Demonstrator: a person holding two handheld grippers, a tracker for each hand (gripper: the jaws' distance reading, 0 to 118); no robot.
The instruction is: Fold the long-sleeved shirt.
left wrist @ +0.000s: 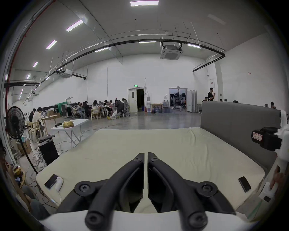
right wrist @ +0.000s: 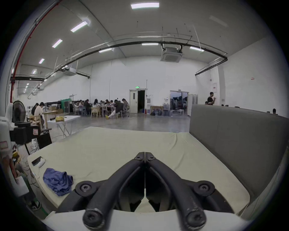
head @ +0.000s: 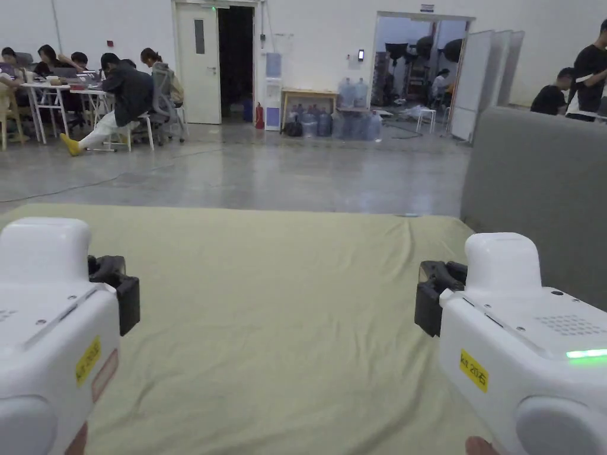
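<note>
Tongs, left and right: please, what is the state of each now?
Left tongs: closed, holding nothing, above the mattress.
Right tongs: closed, holding nothing; the blue shirt lies crumpled, untouched.

The shirt (right wrist: pixel 58 181) is a blue, crumpled heap, not spread or folded at all. It lies bunched up with deep creases near the left front corner of the pale green bed (right wrist: pixel 125 150), close to the edge.

White walls (head: pixel 320 35), grey concrete floor (head: pixel 249 172), ceiling strip lights (left wrist: pixel 144 3).
</note>
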